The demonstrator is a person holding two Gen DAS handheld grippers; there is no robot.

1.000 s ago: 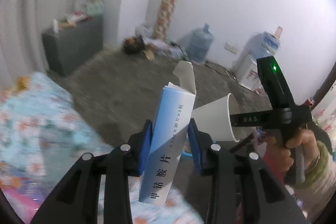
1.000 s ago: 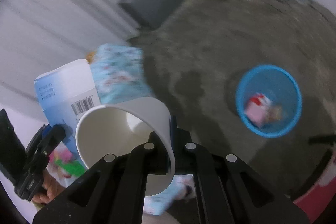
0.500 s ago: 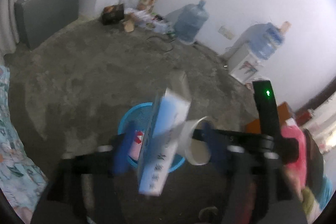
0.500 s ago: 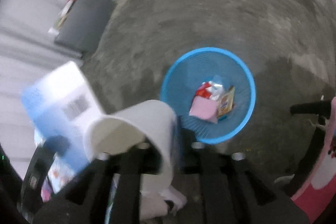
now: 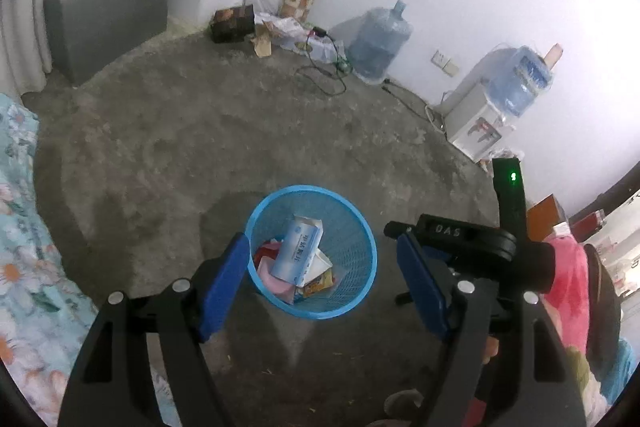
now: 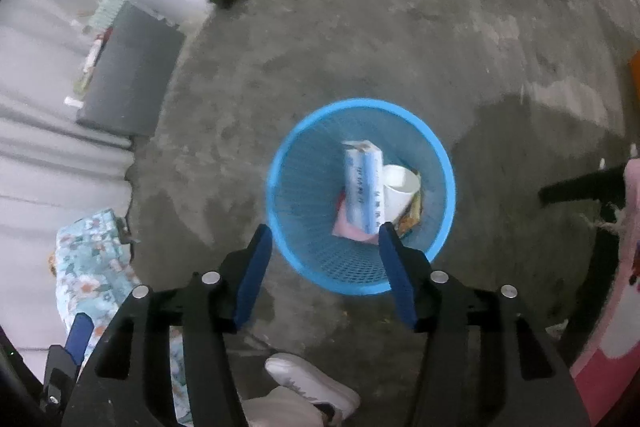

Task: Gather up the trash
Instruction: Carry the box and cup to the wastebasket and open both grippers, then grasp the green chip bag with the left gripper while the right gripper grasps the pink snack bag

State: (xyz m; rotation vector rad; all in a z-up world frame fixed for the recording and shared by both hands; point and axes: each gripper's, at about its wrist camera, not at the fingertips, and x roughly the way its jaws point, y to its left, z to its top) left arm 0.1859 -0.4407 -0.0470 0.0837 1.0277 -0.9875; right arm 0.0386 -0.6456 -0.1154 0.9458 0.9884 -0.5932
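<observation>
Left wrist view: left gripper hangs over the blue basket on the concrete floor, fingers spread wide with nothing between them. The right gripper is the same — its jaws have just been opening, and only the basket's near rim shows between them. Both pieces of trash are inside the basket: the blue-and-white carton leans upright off-centre, and the white paper cup lies touching it on the side toward the far wall, mouth tilted up. Under them sit a pink sheet and a yellow-printed wrapper; a red scrap shows only in the left view. Risks, as I judge them: the carton stands tall and is only propped, so it could shift if the light mesh basket gets nudged — the right gripper's fingertip looks very close to the near rim, and the person's white shoe is near the base. Lifting straight up before swinging away would avoid catching the rim. More litter lies by the far wall, well apart from the basket.
</observation>
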